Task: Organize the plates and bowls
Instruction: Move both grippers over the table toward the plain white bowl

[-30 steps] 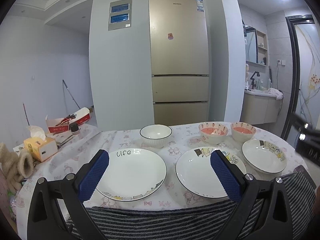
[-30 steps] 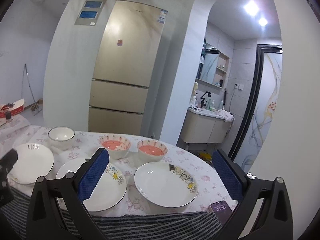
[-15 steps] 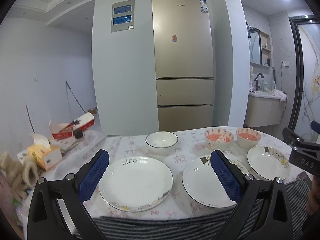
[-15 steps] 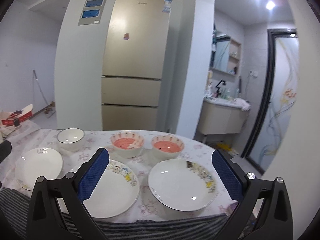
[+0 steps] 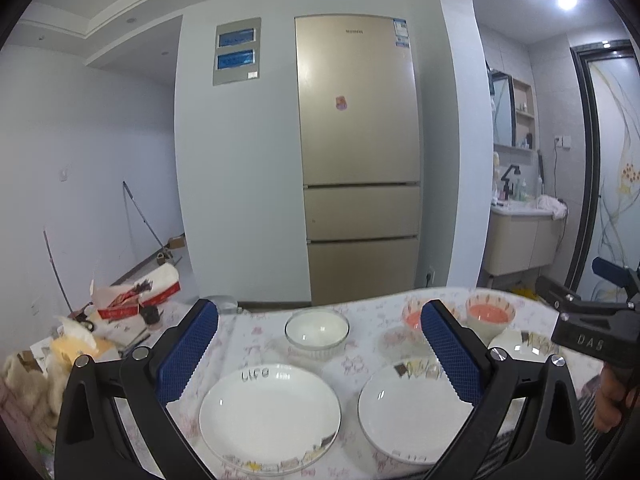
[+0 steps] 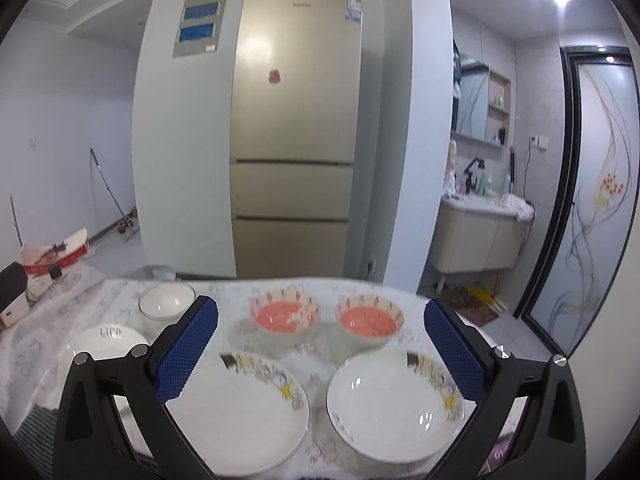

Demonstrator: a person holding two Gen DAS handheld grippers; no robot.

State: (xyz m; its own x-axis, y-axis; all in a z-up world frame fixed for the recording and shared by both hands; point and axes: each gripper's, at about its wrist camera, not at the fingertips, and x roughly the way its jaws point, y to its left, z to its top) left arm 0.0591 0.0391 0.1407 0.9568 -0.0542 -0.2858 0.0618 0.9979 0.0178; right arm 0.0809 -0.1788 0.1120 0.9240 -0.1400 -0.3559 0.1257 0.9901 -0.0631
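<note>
Three white plates lie in a row near the table's front edge: a "Life" plate (image 5: 270,414) on the left, a cartoon plate (image 6: 240,412) in the middle, a deeper cartoon plate (image 6: 394,402) on the right. Behind them stand a white bowl (image 5: 317,330) and two pink-lined bowls (image 6: 285,318) (image 6: 370,320). My left gripper (image 5: 320,352) is open and empty above the "Life" and middle plates. My right gripper (image 6: 320,352) is open and empty above the middle and right plates; its body shows in the left wrist view (image 5: 580,320).
The round table has a floral cloth (image 6: 120,292) and a striped cloth (image 5: 592,420) at the front edge. A tissue box (image 5: 76,346), a red-and-white box (image 5: 136,294) and clutter sit at the left. A fridge (image 5: 360,160) stands behind.
Both grippers have risen and tilted upward, so the dishes sit lower in both views. The right gripper has also swung left. Both stay open and empty; no dish has moved.
</note>
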